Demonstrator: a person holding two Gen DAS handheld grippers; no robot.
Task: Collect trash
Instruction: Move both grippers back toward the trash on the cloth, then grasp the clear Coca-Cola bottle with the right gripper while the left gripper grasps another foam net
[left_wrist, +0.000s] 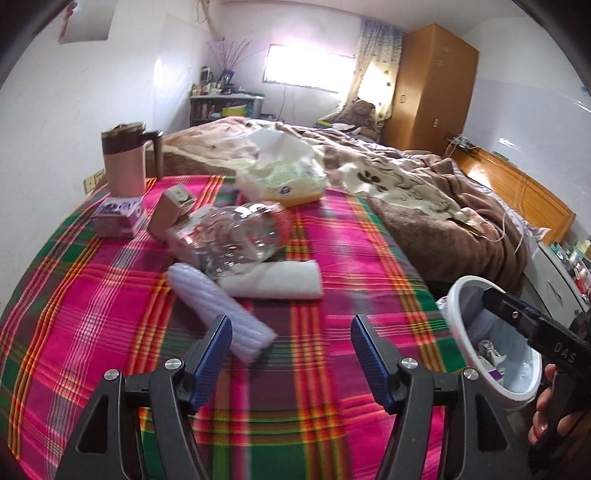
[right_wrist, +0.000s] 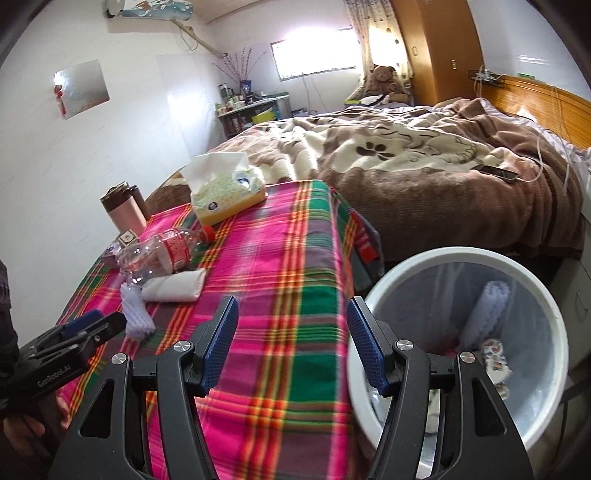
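Plaid cloth (left_wrist: 332, 236) covered the table, pink, green and orange. Left gripper (left_wrist: 291, 354) hovered low over it, jaws spread, nothing between them; white foam sleeve (left_wrist: 218, 306) lay just beyond its left finger, near the fingertip. Past the sleeve: crushed clear bottle (left_wrist: 236, 236) on its side, partly resting on a folded white cloth (left_wrist: 280, 280). In the right wrist view the bottle (right_wrist: 162, 247) showed a red label and red cap, cap pointing toward the tissue box (right_wrist: 227, 194) at the far edge. Pink mug (left_wrist: 125, 162) stood far left on a small purple box (left_wrist: 114, 218), with a brown carton (left_wrist: 171, 206) just beside it. Right gripper (right_wrist: 291, 347) was also released and empty, held at the table's right edge, its right finger over the rim of the white bin (right_wrist: 550, 306). Bin sat off the table's right side, well apart from the bottle, lined with a clear bag, already holding another foam sleeve (right_wrist: 484, 314) and some wrappers (right_wrist: 495, 358). Bed (right_wrist: 424, 162) with brown blanket was behind.
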